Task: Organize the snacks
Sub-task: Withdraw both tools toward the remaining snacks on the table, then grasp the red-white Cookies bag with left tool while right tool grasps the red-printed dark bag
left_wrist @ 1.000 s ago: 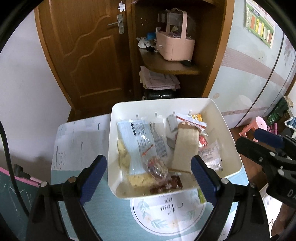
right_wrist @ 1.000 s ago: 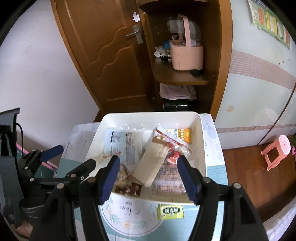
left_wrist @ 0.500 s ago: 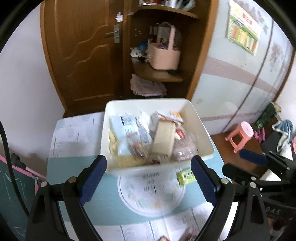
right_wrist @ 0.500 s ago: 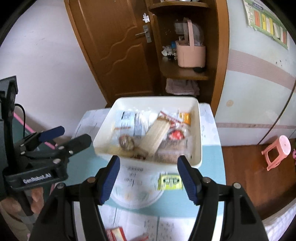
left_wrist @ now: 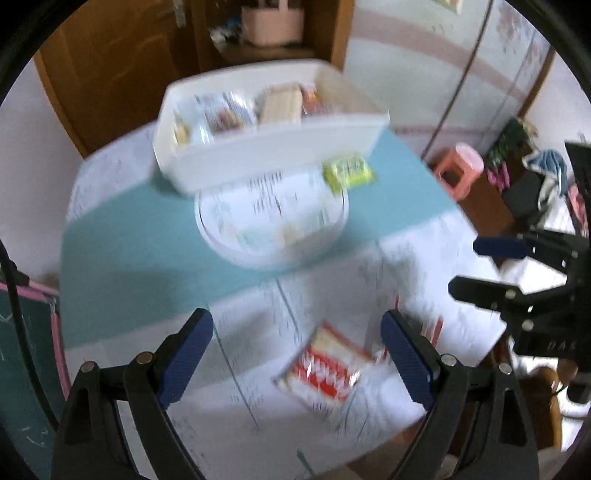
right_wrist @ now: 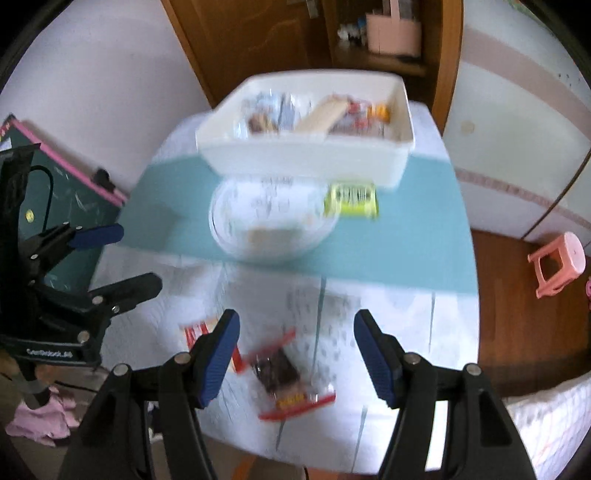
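Note:
A white bin (left_wrist: 273, 147) (right_wrist: 306, 157) holding several snack packs stands at the far end of the table. A green-yellow pack (left_wrist: 349, 171) (right_wrist: 351, 199) lies just in front of it. Near the table's front edge lies a red-and-white pack (left_wrist: 327, 369), below and between the wide-open jaws of my left gripper (left_wrist: 295, 354). A red-edged clear pack with dark snacks (right_wrist: 286, 376) lies below the open jaws of my right gripper (right_wrist: 295, 354); another red-and-white pack (right_wrist: 199, 332) shows beside its left finger. Both grippers are empty. The frames are motion-blurred.
The table wears a teal and white cloth with a round print (left_wrist: 271, 221). A brown door and a shelf with a pink basket (right_wrist: 393, 31) stand behind it. A pink stool (right_wrist: 557, 264) is on the floor at right, a green chalkboard (right_wrist: 55, 206) at left.
Both grippers have pulled back from above the bin toward the table's near edge and sunk lower. The bin now looks far off, and loose packs near the front have come into view.

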Demonstrator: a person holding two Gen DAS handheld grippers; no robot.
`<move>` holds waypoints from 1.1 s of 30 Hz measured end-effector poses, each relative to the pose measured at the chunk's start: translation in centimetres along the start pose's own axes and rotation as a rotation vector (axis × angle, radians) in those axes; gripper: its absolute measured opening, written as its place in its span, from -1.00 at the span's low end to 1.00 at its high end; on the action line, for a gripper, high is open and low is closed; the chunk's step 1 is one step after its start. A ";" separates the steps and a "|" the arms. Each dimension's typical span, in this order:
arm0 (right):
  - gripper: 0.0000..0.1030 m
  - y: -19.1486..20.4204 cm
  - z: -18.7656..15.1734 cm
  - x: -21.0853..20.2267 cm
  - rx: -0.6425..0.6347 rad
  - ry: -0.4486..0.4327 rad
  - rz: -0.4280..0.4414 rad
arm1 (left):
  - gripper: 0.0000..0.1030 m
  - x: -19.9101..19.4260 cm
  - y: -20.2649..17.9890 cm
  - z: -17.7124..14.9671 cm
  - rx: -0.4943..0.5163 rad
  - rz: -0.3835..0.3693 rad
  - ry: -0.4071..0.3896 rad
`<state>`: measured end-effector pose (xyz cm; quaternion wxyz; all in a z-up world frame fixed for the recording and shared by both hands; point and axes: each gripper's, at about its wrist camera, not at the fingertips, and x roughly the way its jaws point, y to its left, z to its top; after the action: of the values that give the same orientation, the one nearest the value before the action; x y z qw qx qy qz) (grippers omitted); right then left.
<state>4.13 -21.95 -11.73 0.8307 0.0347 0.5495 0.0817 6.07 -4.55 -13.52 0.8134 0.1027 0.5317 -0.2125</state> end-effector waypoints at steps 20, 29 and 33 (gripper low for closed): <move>0.26 2.0 -5.8 8.4 -0.079 0.151 -0.019 | 0.78 9.8 -2.3 -5.5 0.149 -0.011 0.221; 0.23 2.0 -5.2 9.3 -0.096 0.146 -0.041 | 0.78 10.7 -3.0 -4.5 0.167 -0.002 0.195; 0.00 2.6 -4.9 9.4 -0.126 0.139 -0.046 | 0.33 9.9 -3.5 -4.5 0.164 -0.005 0.162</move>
<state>2.96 -17.92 -21.82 0.7927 -0.0360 0.6004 0.0991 4.21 -8.26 -24.20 0.7562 0.1843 0.5766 -0.2486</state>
